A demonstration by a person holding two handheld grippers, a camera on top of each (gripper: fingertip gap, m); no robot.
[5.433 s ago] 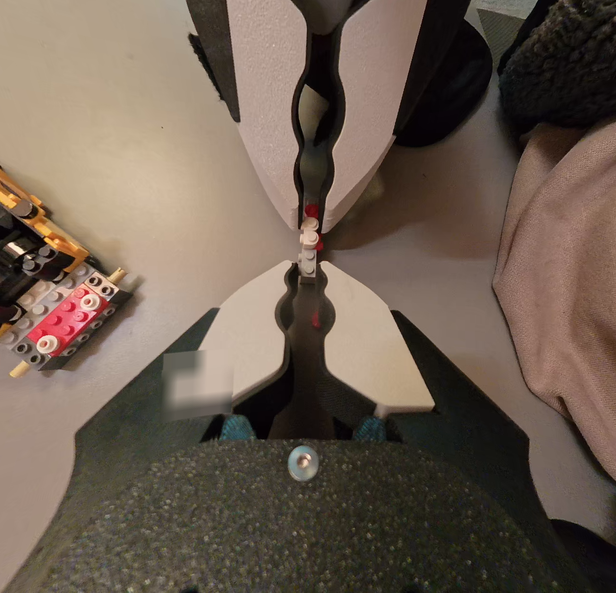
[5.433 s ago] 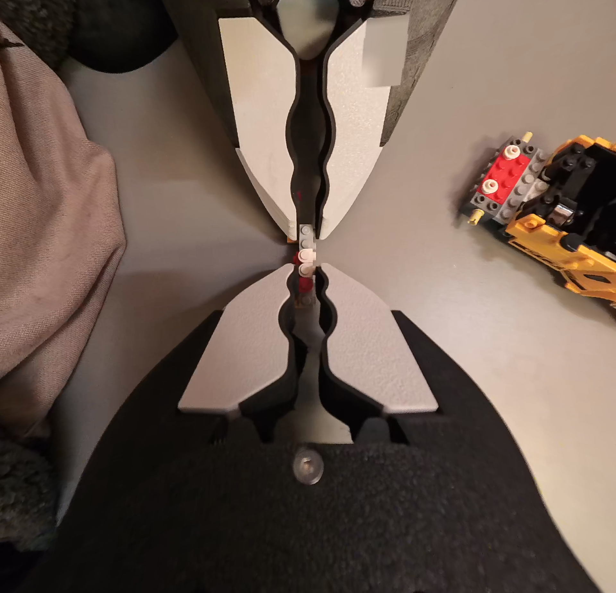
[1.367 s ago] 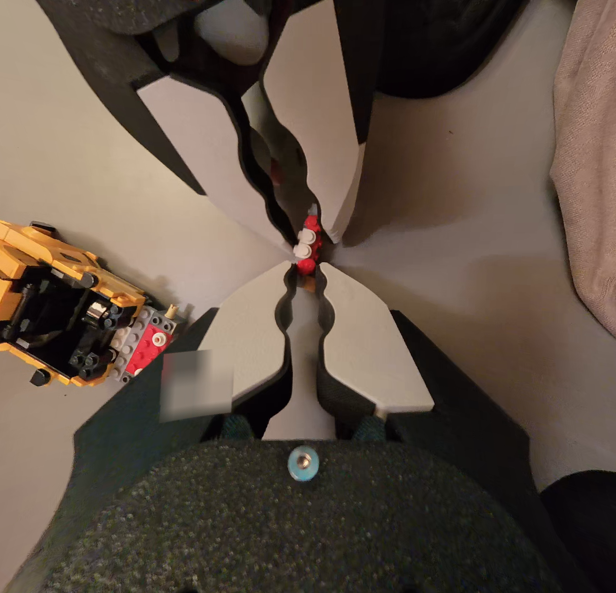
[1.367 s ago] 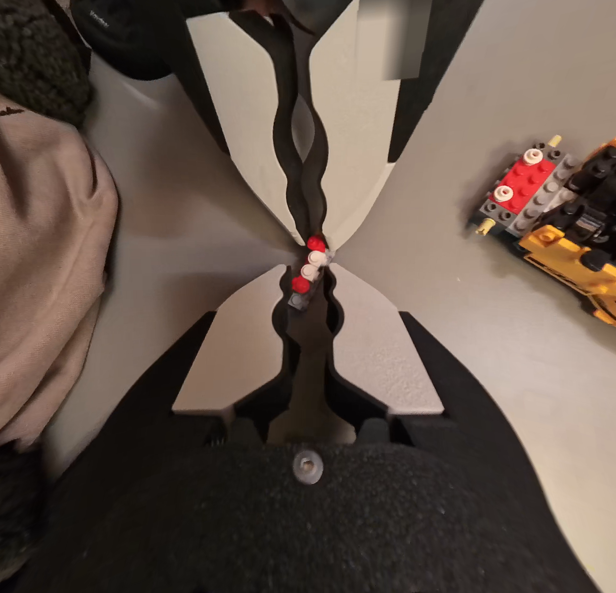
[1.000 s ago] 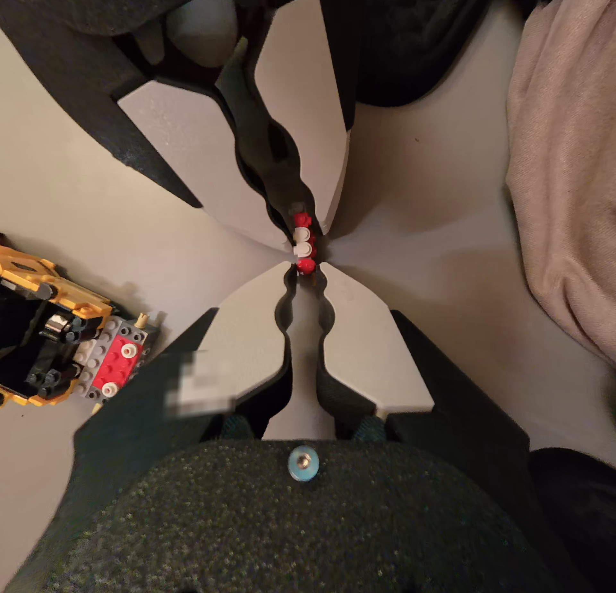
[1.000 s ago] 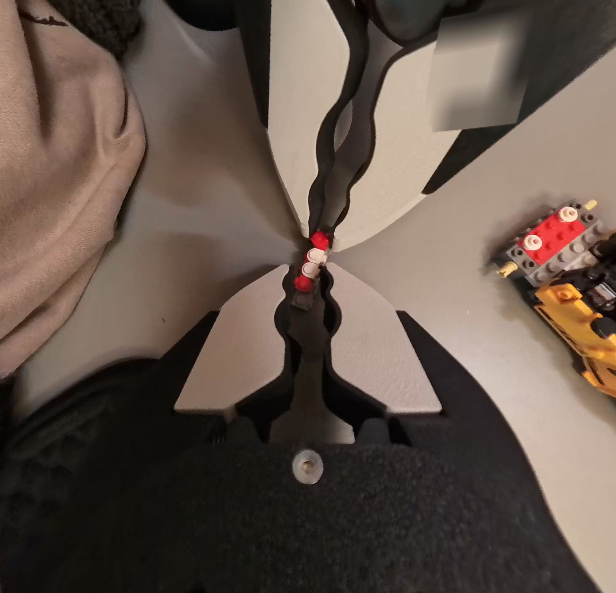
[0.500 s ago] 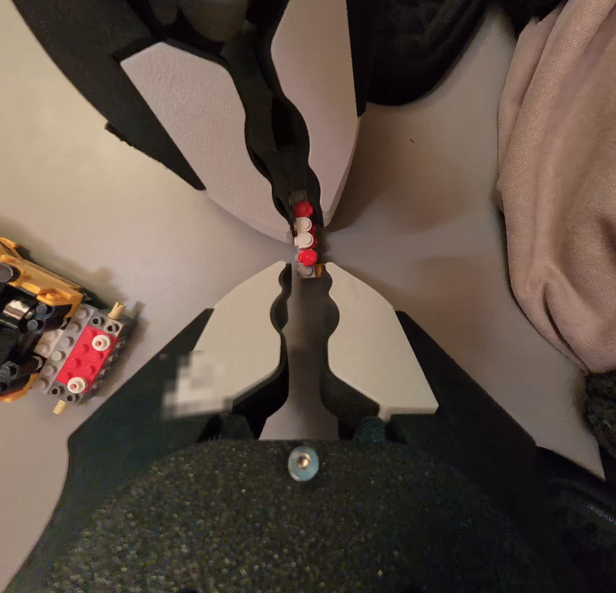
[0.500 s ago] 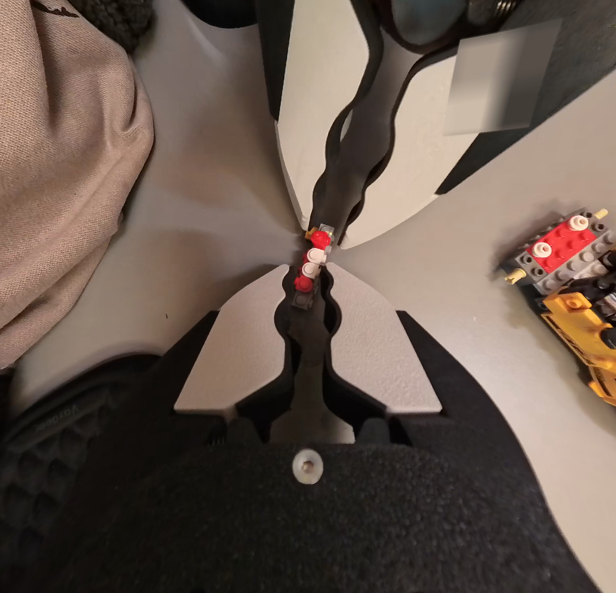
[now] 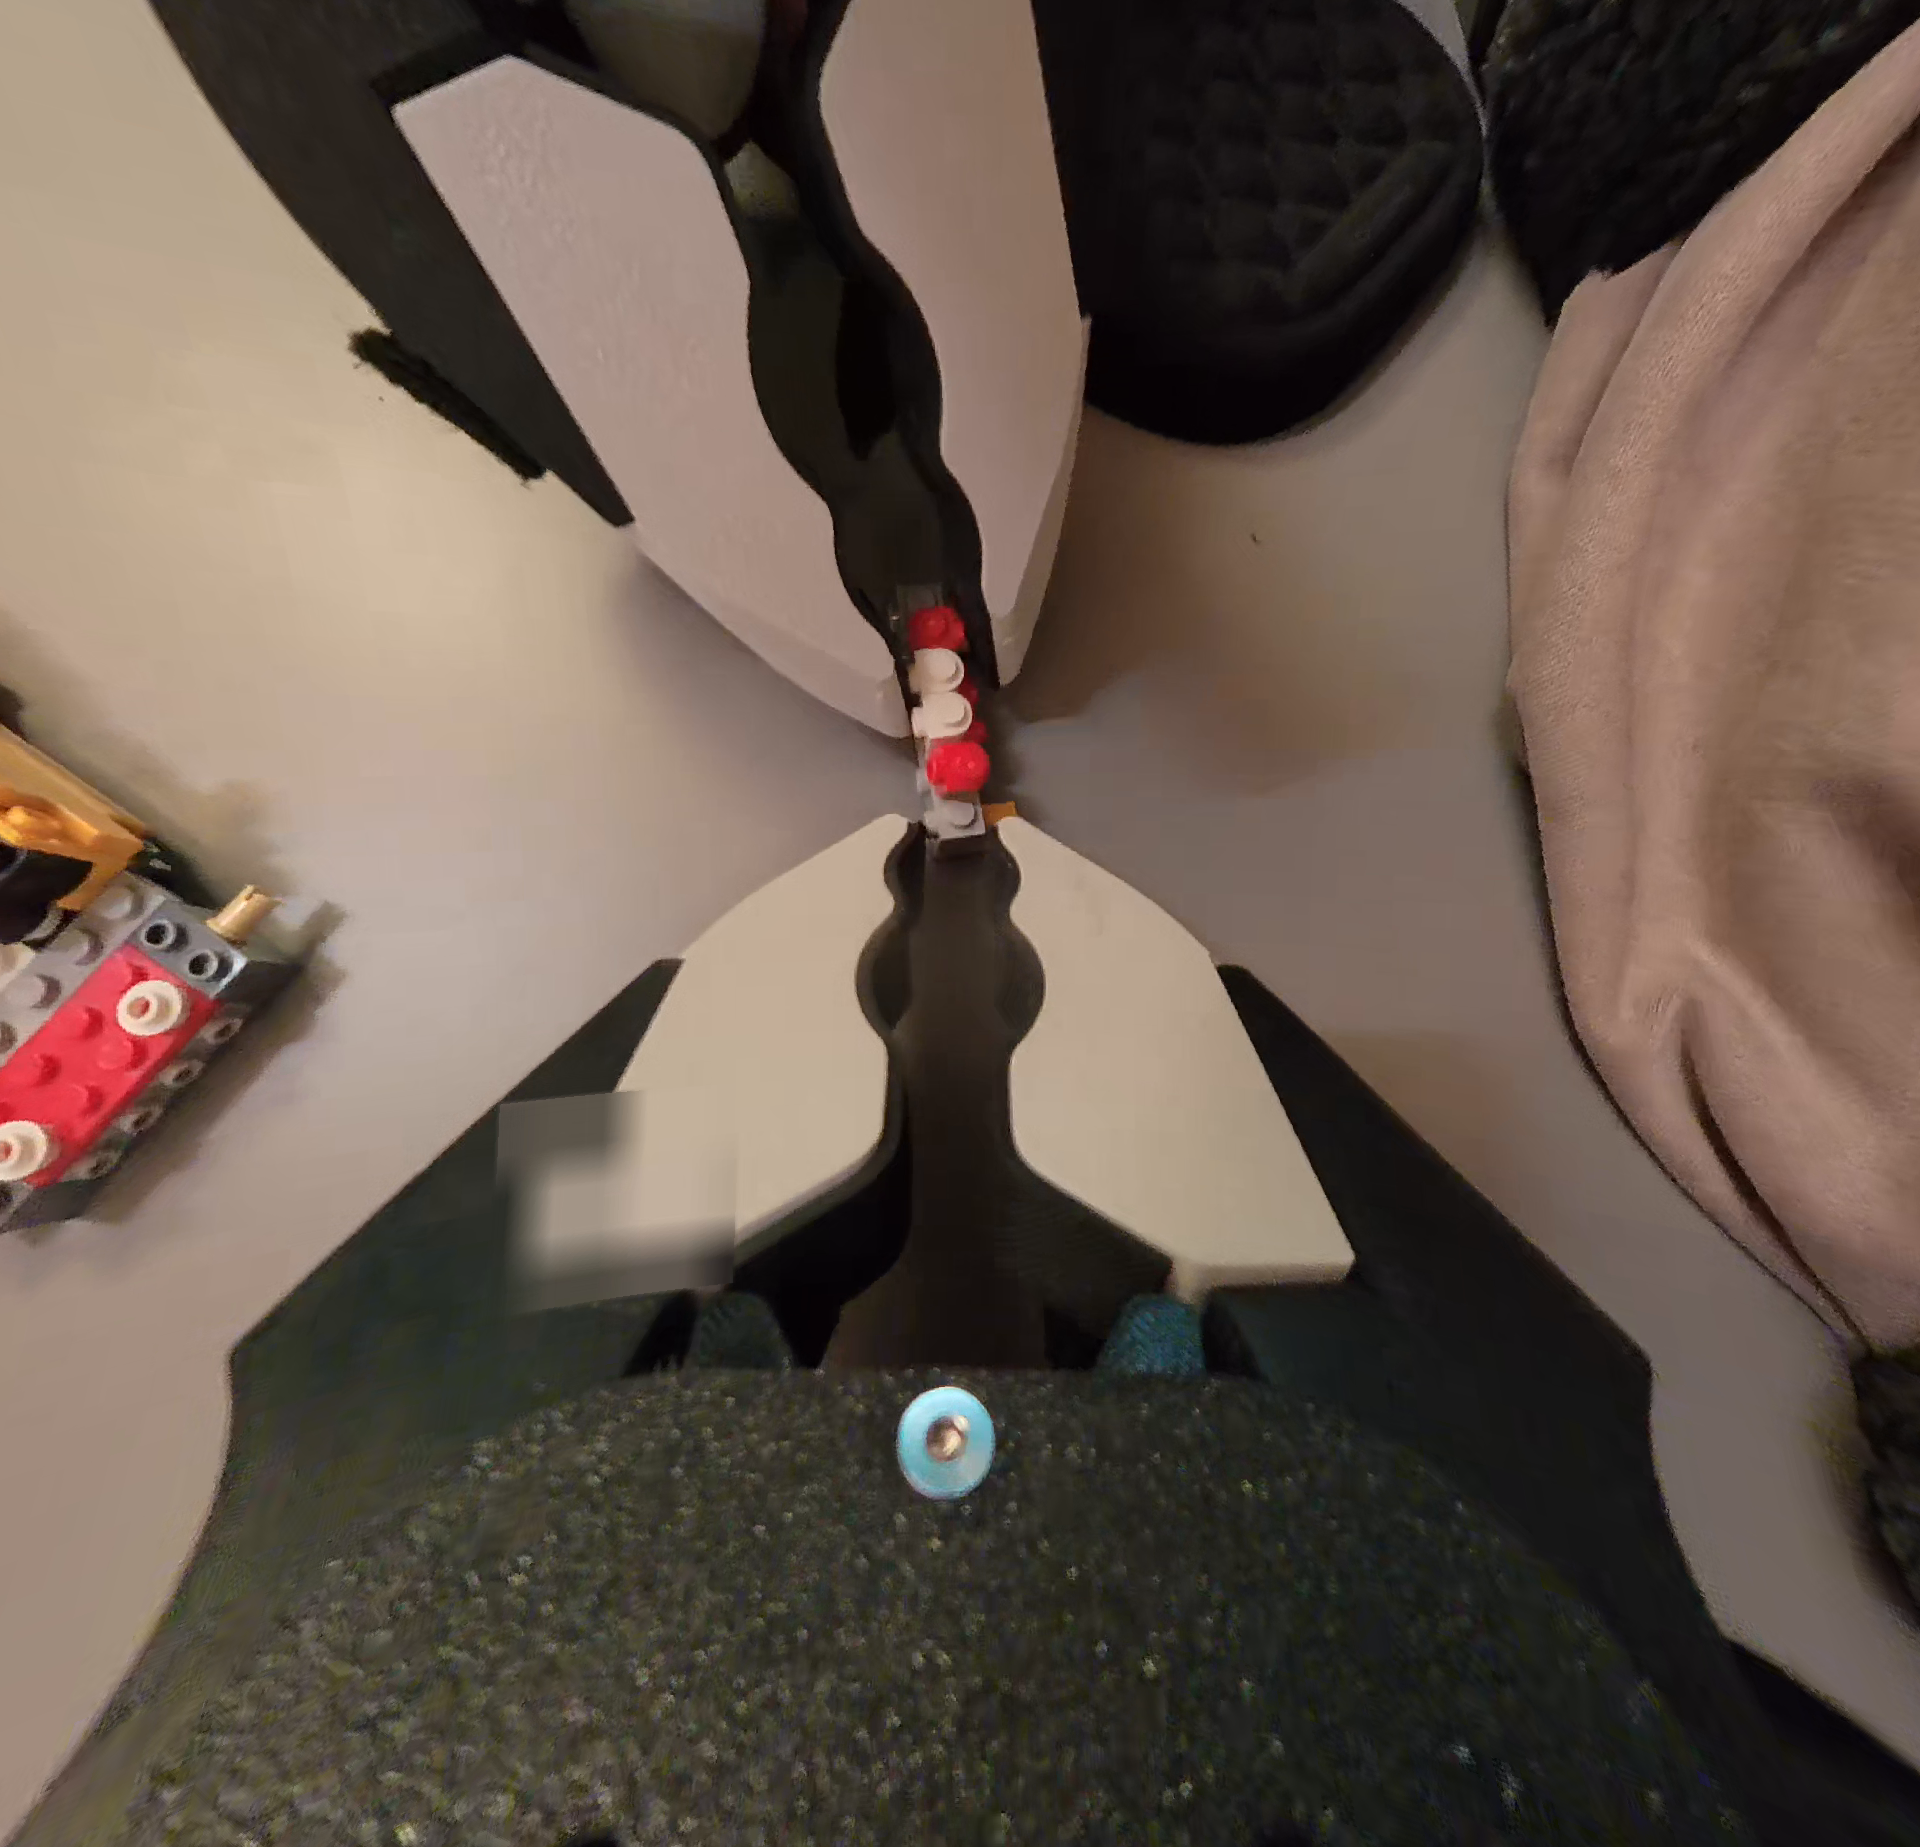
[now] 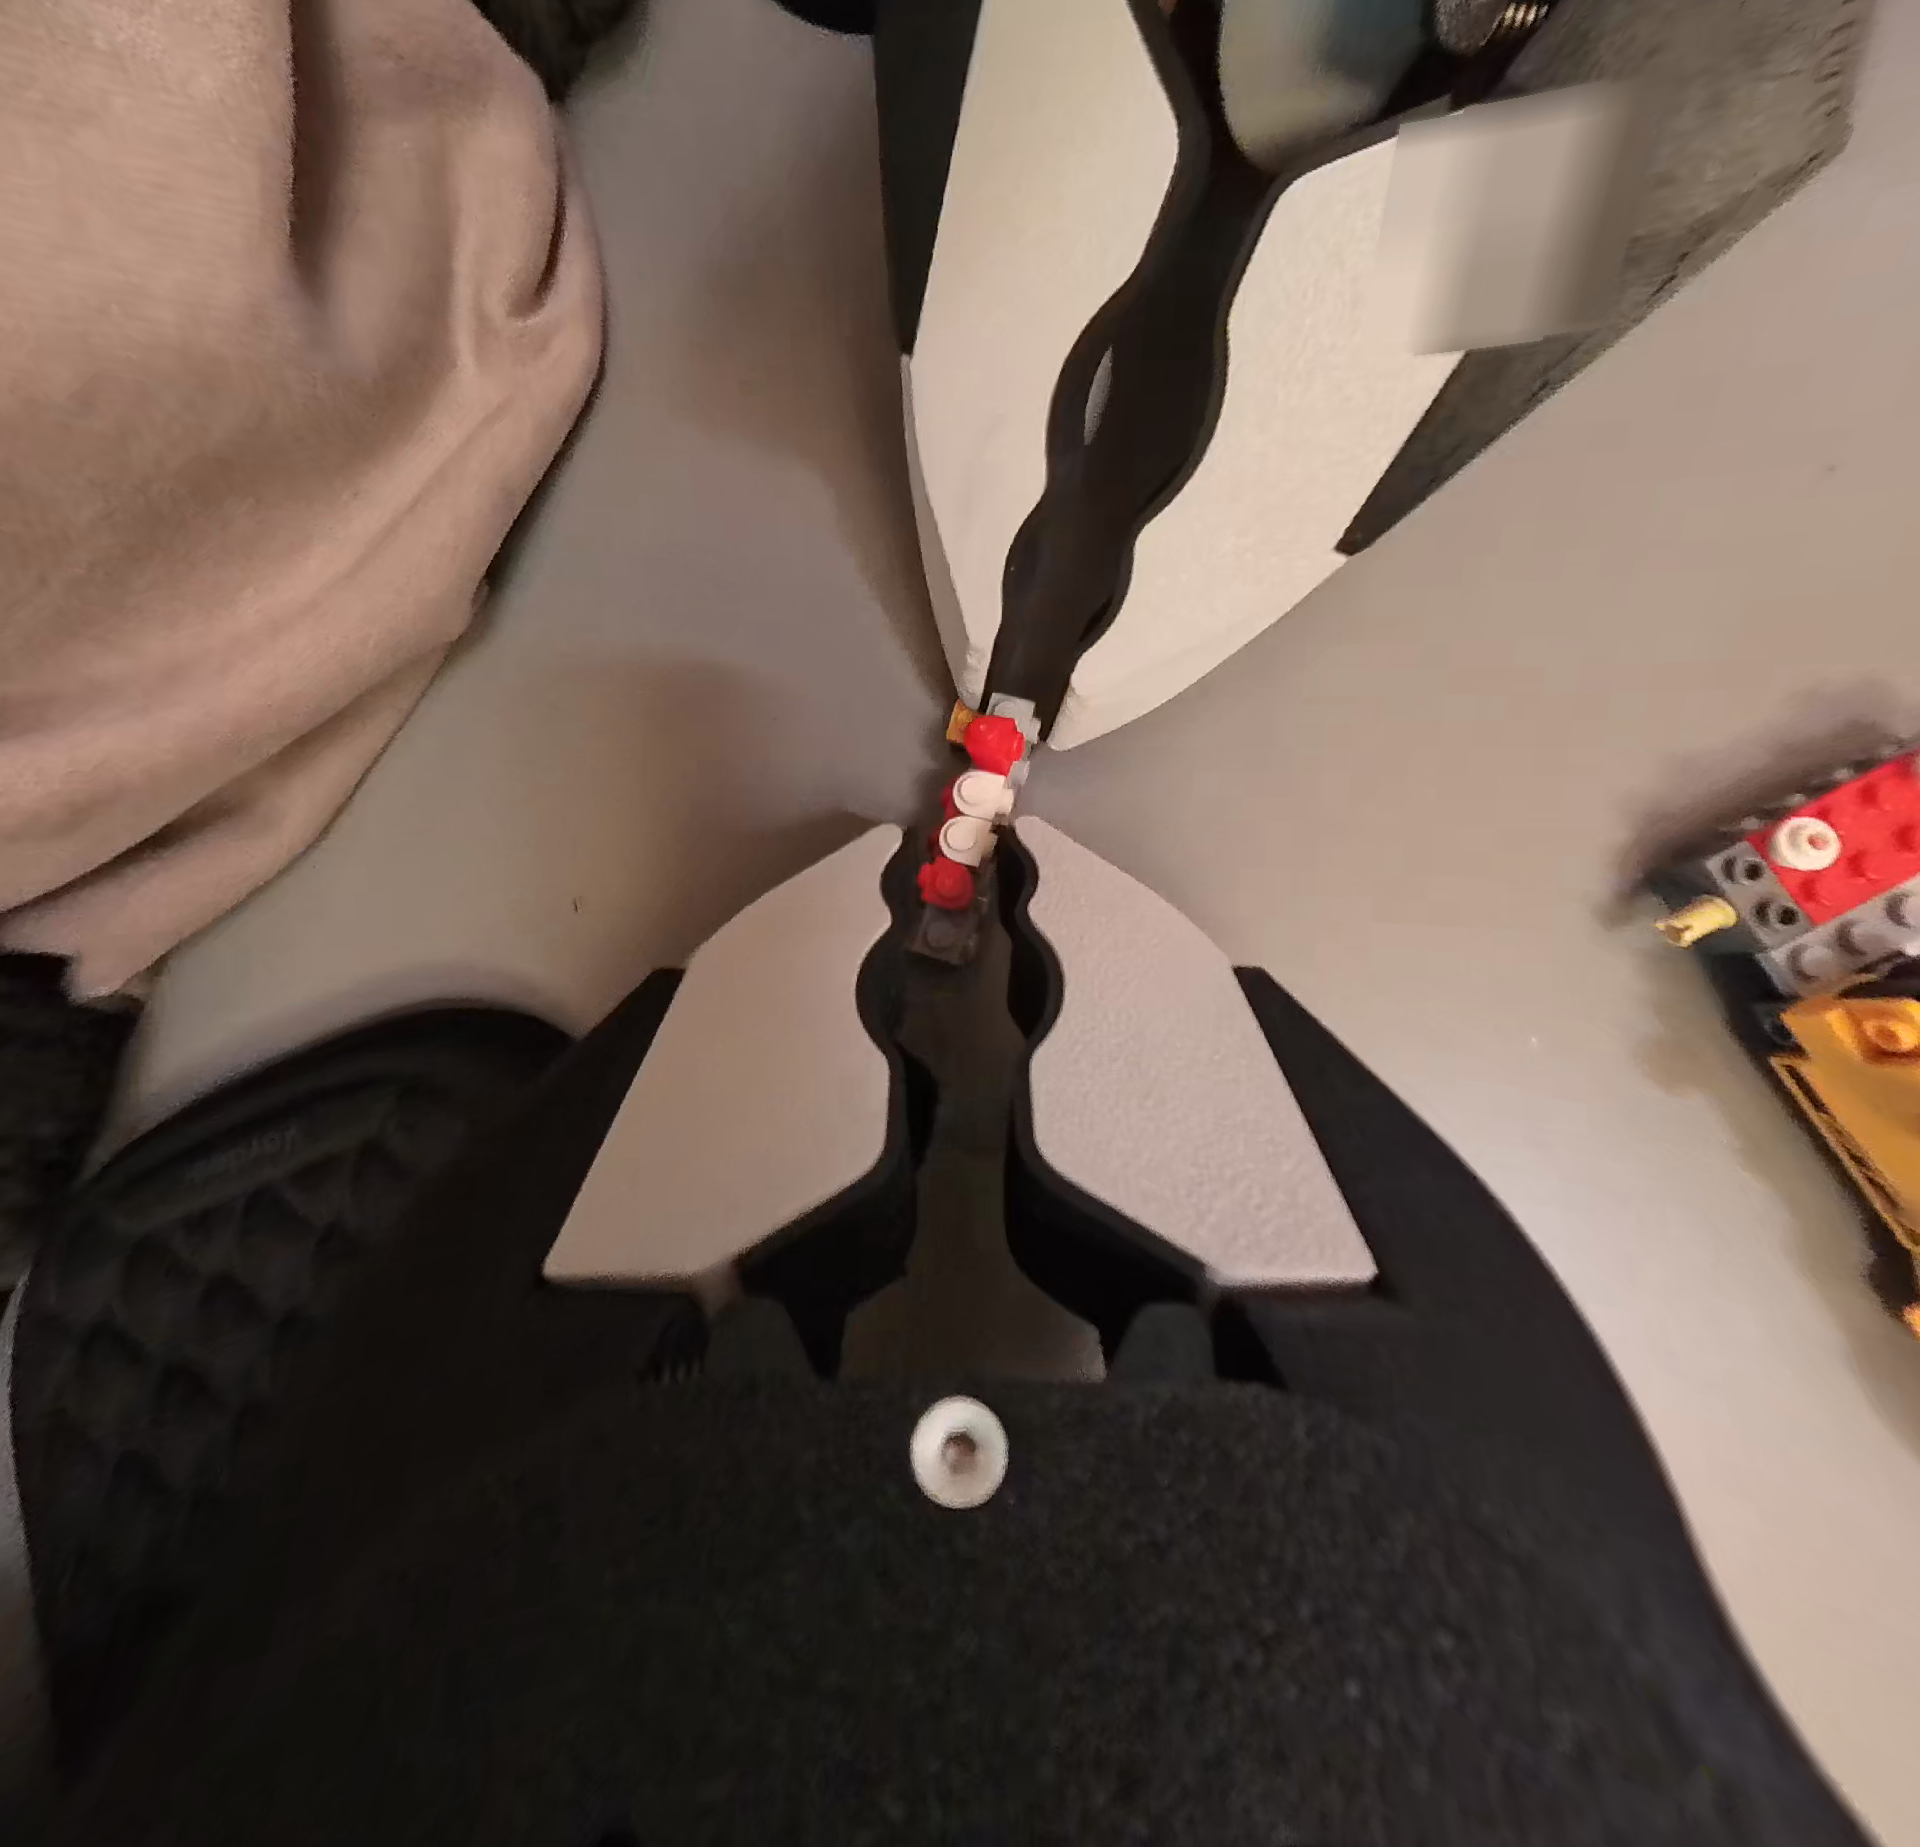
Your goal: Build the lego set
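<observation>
A thin lego strip [image 9: 940, 701], a grey plate with red and white round studs, is held in the air between my two grippers, which face each other tip to tip. My left gripper [image 9: 956, 829] is shut on the strip's grey end. My right gripper [image 9: 948, 701] is shut on the other end. In the right wrist view the strip [image 10: 971, 810] runs from the right gripper [image 10: 961, 826] up to the left gripper [image 10: 1013, 701]. The part-built yellow, black, grey and red lego model [image 9: 83, 1049] lies on the table, also in the right wrist view [image 10: 1829, 862].
The table top [image 9: 416, 602] is pale grey. A beige cloth [image 9: 1714, 654] lies to one side, also in the right wrist view [image 10: 239, 395]. A black shoe-like object [image 9: 1247, 187] lies next to it, also in the right wrist view [image 10: 208, 1226].
The left gripper has slid back along the strip, so the grey end plate now shows at its tips. The model has drifted toward the frame edges in both views.
</observation>
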